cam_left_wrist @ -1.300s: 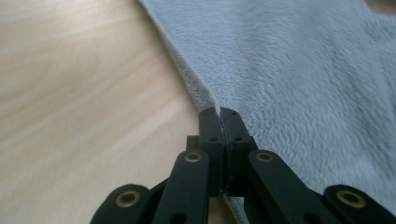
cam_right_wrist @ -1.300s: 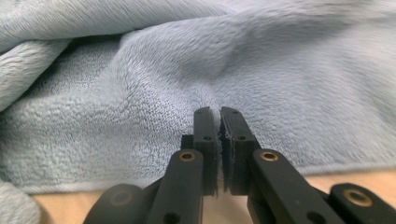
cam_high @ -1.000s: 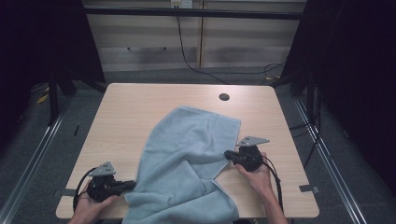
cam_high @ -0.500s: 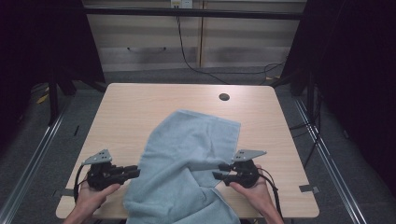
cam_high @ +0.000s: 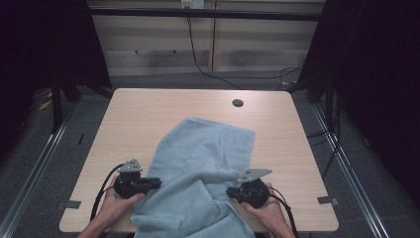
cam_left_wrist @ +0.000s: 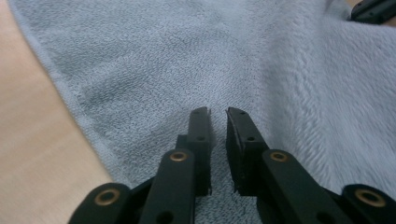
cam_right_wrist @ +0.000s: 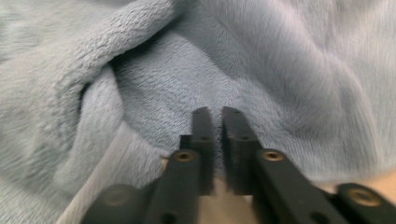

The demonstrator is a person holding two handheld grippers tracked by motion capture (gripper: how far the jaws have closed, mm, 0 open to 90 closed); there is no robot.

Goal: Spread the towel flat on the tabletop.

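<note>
We see no brand, label or writing on anything here. A pale blue towel (cam_high: pixel 203 173) lies rumpled on the wooden table (cam_high: pixel 148 114), its long axis running from the far middle of the top toward us, where its near end drapes over the table's front edge. A fold crosses its near half, and a thick rolled ridge shows in the right gripper view (cam_right_wrist: pixel 112 42).

Our left gripper (cam_high: pixel 154 183) sits at the towel's left edge, near the front of the table; in the left gripper view (cam_left_wrist: pixel 218 116) its jaws stand nearly together with a thin gap, lying over the cloth, and we cannot tell whether they pinch it. Our right gripper (cam_high: pixel 230 192) meets the towel's right side; in its own view (cam_right_wrist: pixel 215 114) the jaws are almost closed at the cloth's edge, again with the grip unclear.

A round cable hole (cam_high: pixel 237 103) sits at the far side of the table, clear of the towel. Beyond stand drawers (cam_high: pixel 158 44) with a hanging cable (cam_high: pixel 195 54).
</note>
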